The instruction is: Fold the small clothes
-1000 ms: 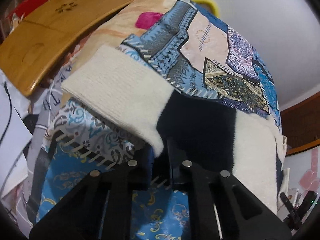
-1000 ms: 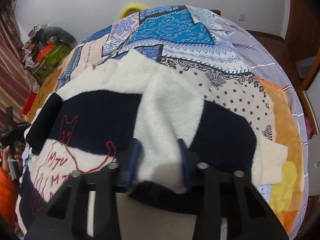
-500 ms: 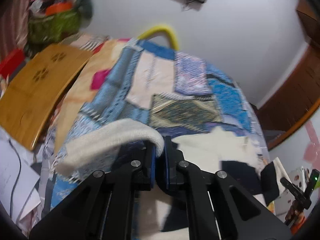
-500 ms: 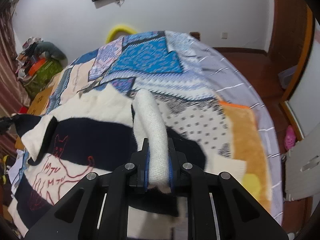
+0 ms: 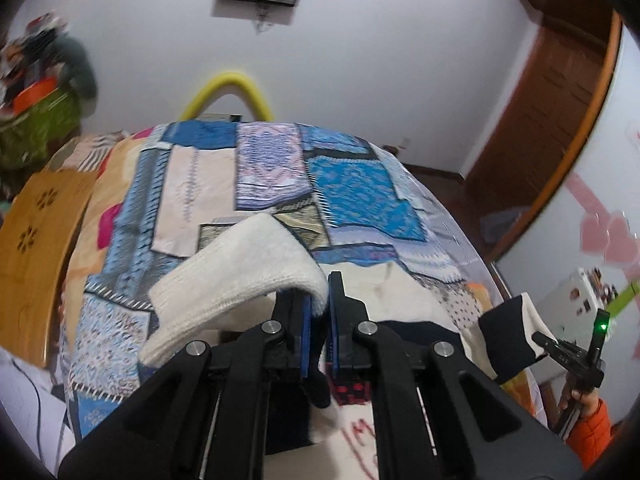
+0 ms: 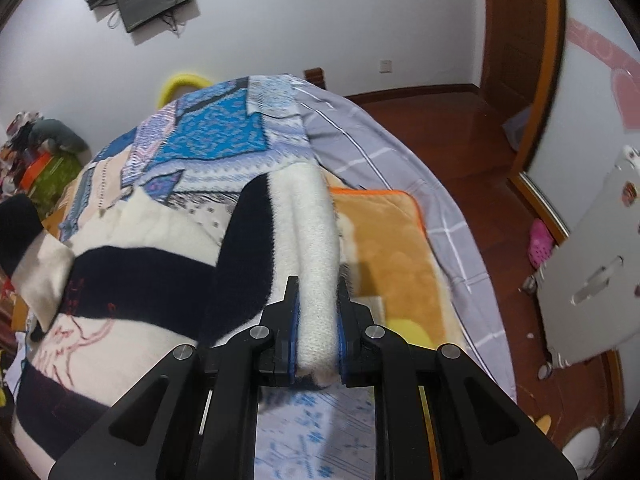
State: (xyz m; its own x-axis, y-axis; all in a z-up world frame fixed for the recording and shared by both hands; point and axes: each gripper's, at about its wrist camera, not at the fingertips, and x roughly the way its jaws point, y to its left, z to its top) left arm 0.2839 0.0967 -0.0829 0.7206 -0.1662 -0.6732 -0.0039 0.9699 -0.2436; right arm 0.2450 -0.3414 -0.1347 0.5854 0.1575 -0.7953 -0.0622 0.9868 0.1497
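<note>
A small white and navy sweater (image 6: pixel 132 280) with red line drawings lies spread on a patchwork bedspread (image 5: pixel 272 176). My left gripper (image 5: pixel 318 312) is shut on the white ribbed cuff of its left sleeve (image 5: pixel 244 268), held above the bed. My right gripper (image 6: pixel 318 312) is shut on the white ribbed cuff of the right sleeve (image 6: pixel 312 240), lifted so the sleeve stretches up from the sweater's body. The right gripper (image 5: pixel 568 354) also shows at the right edge of the left wrist view with its sleeve (image 5: pixel 512 332).
A wooden board (image 5: pixel 36 240) lies left of the bed. An orange blanket (image 6: pixel 384 248) and grey checked sheet (image 6: pixel 400 176) cover the bed's right side, beyond which is wooden floor (image 6: pixel 480 160). A white panel (image 6: pixel 592 272) leans at the right.
Both grippers closed on the sleeve cuffs and lifted them up off the bed. The views tilted upward toward the far wall.
</note>
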